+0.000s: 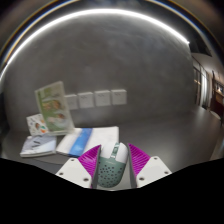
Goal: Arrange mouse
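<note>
Looking along the hand-held gripper (pixel 111 172), we see the mouse (pixel 111 166) low in the middle of the frame, sitting between the two purple pads (pixel 88 157), which seem to press on its flanks. We judge the fingers pinched on it. Its perforated, pale green shell looks light and rigid, probably smooth plastic, so we think it could slip if the squeeze is slack. The flanks near mid-body seem the best hold, away from the buttons and wheel. Beyond the fingers, on the grey tabletop (pixel 150 115), lie a blue-edged notebook (pixel 88 138) and, at the left of the frame, an upright card box (pixel 53 106) and some playing cards (pixel 37 124).
</note>
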The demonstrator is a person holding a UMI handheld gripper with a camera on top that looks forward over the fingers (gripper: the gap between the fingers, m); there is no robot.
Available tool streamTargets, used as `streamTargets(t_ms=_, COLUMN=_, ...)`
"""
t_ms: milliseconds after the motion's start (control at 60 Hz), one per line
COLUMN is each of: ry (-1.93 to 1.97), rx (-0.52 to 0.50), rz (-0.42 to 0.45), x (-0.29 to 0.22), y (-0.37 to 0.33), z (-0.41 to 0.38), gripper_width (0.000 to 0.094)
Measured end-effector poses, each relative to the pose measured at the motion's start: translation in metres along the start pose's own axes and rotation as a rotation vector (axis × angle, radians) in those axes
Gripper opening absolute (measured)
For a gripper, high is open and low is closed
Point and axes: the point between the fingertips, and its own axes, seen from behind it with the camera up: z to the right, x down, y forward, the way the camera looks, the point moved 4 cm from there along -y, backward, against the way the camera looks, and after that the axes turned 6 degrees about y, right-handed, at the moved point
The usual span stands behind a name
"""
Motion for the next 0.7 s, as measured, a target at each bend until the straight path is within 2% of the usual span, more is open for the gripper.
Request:
streamTargets(t_ms=83, ry=-0.016, rx=-0.087, rz=0.038, x=-0.003, y=-0.028, z=-0.077, gripper_width=0.0443)
streamTargets(t_ms=167, ry=-0.045, rx=-0.163, rz=0.028, x=0.024, y=-0.047, z=-0.158, gripper_width=0.0442)
streamTargets(t_ms=233, ry=-0.089, rx=-0.195, rz=-0.009, x=0.063, y=-0.055, z=-0.213, gripper_width=0.0441)
streamTargets(t_ms=317, ry=-0.111, rx=-0.187, rz=-0.096, x=0.128, y=-0.052, z=-0.261, gripper_width=0.0440)
streamTargets(t_ms=400, ry=-0.132, rx=-0.161, rz=-0.153, x=0.173, y=-0.046, z=-0.284, gripper_width=0.0441)
streamTargets(t_ms=500, ry=-0.169, rx=-0.132, rz=-0.182, x=0.200, y=-0.034, z=-0.288, gripper_width=0.0443)
streamTargets(t_ms=700, ry=-0.208, rx=-0.130, rz=-0.177, x=0.212, y=-0.024, z=-0.287, gripper_width=0.0450)
